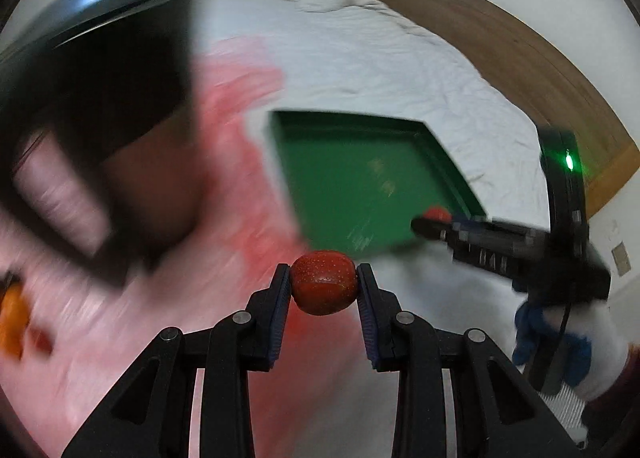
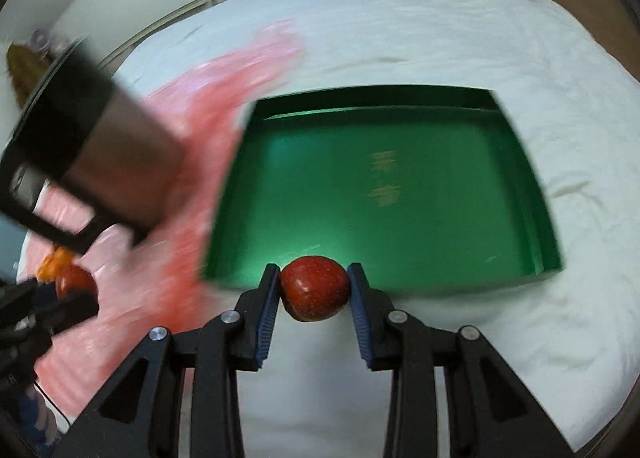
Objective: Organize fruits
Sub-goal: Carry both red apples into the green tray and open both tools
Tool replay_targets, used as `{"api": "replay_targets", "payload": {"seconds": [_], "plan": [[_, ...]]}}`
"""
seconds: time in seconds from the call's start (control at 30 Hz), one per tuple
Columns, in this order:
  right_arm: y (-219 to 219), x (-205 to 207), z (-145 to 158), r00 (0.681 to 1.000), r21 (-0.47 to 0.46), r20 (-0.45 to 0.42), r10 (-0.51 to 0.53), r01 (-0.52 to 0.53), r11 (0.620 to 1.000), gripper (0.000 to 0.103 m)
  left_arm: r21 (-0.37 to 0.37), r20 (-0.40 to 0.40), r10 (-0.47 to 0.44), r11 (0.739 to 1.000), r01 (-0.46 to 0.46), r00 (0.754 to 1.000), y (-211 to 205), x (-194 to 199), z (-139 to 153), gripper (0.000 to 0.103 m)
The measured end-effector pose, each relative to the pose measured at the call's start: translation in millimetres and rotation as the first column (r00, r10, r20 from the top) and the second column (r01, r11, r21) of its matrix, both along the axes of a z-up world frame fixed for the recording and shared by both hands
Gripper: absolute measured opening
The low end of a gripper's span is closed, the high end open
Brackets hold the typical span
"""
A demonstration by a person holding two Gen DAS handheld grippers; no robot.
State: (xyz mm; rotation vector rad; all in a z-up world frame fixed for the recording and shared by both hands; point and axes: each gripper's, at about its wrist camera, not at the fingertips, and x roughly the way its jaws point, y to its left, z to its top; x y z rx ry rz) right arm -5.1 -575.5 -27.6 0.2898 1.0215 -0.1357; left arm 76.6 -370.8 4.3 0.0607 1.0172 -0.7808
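White cloth [image 2: 480,57] covers the work surface, with a pink plastic bag [image 2: 192,129] spread on its left portion and a green tray [image 2: 536,193] set on the cloth to the right of the bag. Both views are motion-blurred, so fine detail is limited.

I read the current step as transport. My left gripper [image 1: 323,286] is pinching a red apple [image 1: 323,288] between its blue pads [image 1: 280,314], held above the bag and short of the tray's near edge. My right gripper [image 2: 314,288] is pinching a second red apple [image 2: 314,288], positioned at the tray's near rim. The tray floor shows no fruit that I can see. An orange fruit [image 1: 12,322] remains at the left edge, near the bag.

A dark object [image 2: 88,161] hangs in the upper left of both views; I cannot identify it.

Next move, in my judgement: carry the right apple over the rim, lower it to the tray floor, then spread the jaws. Follow with the left apple, placing it beside the first, not on top of it. Risk: a round apple may roll once freed.
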Motion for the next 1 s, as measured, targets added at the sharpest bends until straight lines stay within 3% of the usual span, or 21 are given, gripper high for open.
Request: {"api": "replay_targets", "payload": {"seconds": [0.13, 0.3, 0.53, 0.73, 1.0], "plan": [[-44, 6, -20, 0.999, -0.021, 0.021, -0.039, 0.04, 0.999, 0.06, 0.028, 0.031, -0.04, 0.999, 0.04, 0.999, -73, 38, -17, 0.028], [-79, 25, -46, 0.997, -0.036, 0.044, -0.07, 0.072, 0.997, 0.06, 0.071, 0.044, -0.049, 0.996, 0.046, 0.998, -122, 57, -47, 0.028], [-112, 49, -61, 0.995, -0.088, 0.078, -0.069, 0.076, 0.993, 0.061, 0.134, -0.003, 0.083, 0.988, -0.082, 0.997, -126, 87, -88, 0.028], [-115, 84, -65, 0.994, -0.106, 0.105, 0.005, 0.006, 0.994, 0.061, 0.198, 0.05, 0.139, 0.969, -0.146, 0.989, -115, 80, -91, 0.03], [-97, 120, -67, 0.99, -0.13, 0.11, 0.09, -0.075, 0.989, 0.061, 0.225, 0.037, 0.243, 0.943, -0.245, 0.969, -88, 96, -92, 0.03]]}}
